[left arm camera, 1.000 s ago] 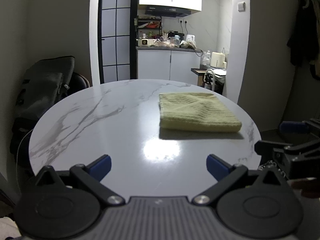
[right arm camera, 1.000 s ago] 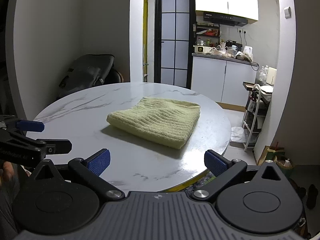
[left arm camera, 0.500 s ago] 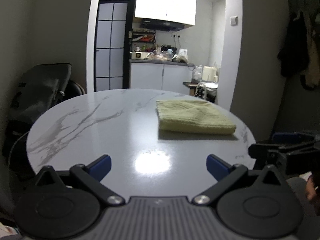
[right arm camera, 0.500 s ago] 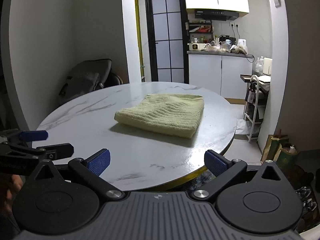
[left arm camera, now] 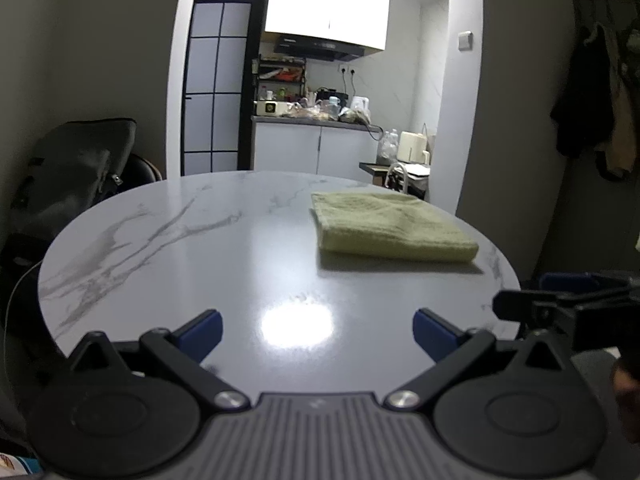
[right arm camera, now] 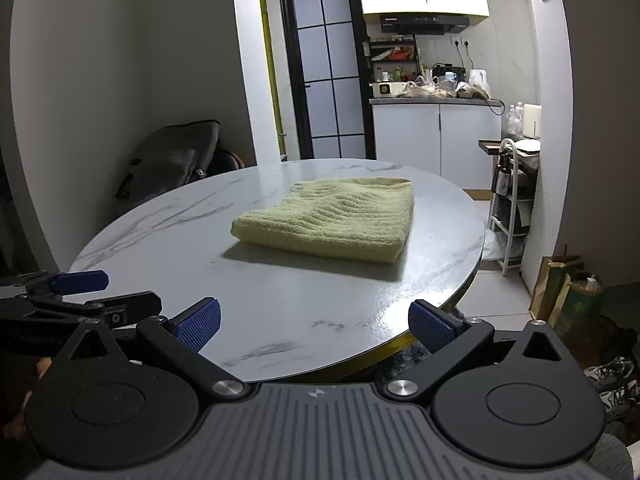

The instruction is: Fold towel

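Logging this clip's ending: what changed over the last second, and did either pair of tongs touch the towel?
Both cameras pulled back and sank lower, so the table edge now sits nearer the tongs. The left tongs and right tongs took hold of nothing; both stayed open, short of the towel. The towel kept lying folded in the same spot on the table.

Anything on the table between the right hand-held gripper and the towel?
No. In the right wrist view, only bare marble table lies between the open right hand-held gripper and the folded towel.
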A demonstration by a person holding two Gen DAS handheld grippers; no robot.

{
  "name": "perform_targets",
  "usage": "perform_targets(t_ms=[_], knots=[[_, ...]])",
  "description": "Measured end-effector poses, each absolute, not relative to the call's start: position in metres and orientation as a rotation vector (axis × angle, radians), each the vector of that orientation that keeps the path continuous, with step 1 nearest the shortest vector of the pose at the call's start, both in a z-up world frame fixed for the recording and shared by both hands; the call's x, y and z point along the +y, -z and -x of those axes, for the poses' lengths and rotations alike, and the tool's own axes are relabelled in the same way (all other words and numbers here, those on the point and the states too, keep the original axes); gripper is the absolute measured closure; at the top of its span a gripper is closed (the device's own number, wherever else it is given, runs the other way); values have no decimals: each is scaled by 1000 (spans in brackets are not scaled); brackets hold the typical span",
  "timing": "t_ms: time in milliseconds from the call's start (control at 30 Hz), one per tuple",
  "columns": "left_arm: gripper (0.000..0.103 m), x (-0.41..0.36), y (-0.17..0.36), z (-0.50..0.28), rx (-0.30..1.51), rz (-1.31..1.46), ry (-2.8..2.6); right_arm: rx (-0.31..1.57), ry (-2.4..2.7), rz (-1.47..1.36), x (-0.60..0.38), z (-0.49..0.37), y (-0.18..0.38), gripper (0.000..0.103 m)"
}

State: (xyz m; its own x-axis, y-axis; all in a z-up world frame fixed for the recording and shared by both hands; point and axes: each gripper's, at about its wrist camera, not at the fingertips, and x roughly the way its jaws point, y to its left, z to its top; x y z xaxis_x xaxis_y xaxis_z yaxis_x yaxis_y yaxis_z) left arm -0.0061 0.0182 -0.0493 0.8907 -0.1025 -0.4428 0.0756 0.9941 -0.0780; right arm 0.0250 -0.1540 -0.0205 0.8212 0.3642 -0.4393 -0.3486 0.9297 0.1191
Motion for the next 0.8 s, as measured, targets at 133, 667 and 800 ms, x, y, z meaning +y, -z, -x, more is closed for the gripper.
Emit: perform_targets(t_ms=[133, 667, 800], knots=[[0, 19, 53, 6, 463, 52, 102, 487, -393, -39, -151, -29, 21, 1], [0, 17, 58, 8, 463, 51, 140, 504, -398, -86, -151, -36, 24, 1], [0, 15, 59, 9, 464, 44, 141, 508, -401, -85, -149, -37, 25, 1]])
